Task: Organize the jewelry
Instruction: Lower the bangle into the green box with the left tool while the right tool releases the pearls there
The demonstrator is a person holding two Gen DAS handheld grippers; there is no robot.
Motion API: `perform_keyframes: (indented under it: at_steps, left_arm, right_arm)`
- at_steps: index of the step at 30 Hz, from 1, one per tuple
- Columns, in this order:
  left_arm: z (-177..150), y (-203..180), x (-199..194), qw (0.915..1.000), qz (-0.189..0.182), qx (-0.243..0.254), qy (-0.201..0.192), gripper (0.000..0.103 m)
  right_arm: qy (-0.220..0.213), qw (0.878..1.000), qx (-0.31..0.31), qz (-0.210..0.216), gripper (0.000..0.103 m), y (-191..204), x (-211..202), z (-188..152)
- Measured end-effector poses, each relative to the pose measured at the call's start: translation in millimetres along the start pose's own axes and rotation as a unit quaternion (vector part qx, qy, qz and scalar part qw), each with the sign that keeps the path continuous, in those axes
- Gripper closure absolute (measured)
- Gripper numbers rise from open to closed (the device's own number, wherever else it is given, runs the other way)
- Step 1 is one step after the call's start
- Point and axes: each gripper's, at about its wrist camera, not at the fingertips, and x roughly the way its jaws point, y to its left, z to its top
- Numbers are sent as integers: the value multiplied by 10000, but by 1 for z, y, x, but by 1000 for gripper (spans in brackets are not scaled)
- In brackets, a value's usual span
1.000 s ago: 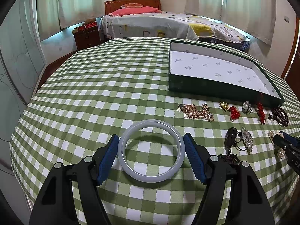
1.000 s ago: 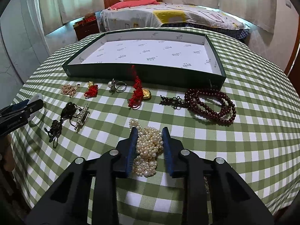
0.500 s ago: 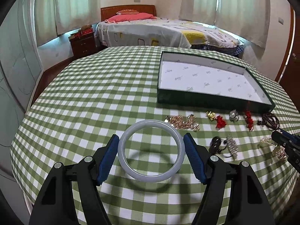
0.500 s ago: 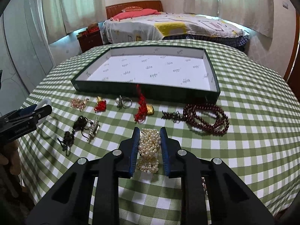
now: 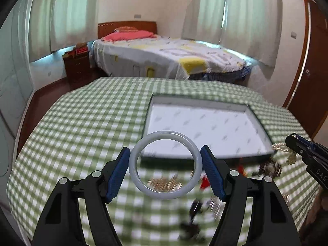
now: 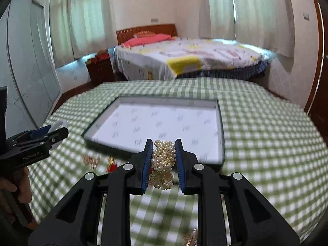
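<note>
Both grippers lifted: left (image 5: 165, 171) grasps bangle (image 5: 165, 165), right (image 6: 163, 163) pearls (image 6: 163, 162); tray (image 6: 219, 135) (paper-lined) empty.

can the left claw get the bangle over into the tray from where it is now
Probably yes. The left claw holds the bangle raised just short of the tray, whose floor looks bare; the right claw with its pearls hovers aside.
</note>
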Motion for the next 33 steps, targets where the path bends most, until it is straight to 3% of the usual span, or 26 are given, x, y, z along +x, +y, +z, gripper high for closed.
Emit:
perform_keyframes:
  at_steps: [4,8,15,21,33]
  left_arm:
    - [24,-12,14,9997,-63,41,-249,35]
    - [40,-20,43,9996,-100,27,-267,35]
    - [28,-24,105,9990,-148,-66,409,35]
    - [10,-23,137,9950,-163,-78,982,35]
    - [-3,-32,151,9922,-86,208,1228,34]
  right_arm:
    - [-226,9997,-4,-59,81,-9,15,25]
    - [-142,9998,-1,-157,81,-18,44,34]
    - [588,9978,232,-191,81,-41,106,18]
    - [1083,9935,250,-232,81,-47,135,0]
    - [1467,9885,324,-165,79,-47,147,-8]
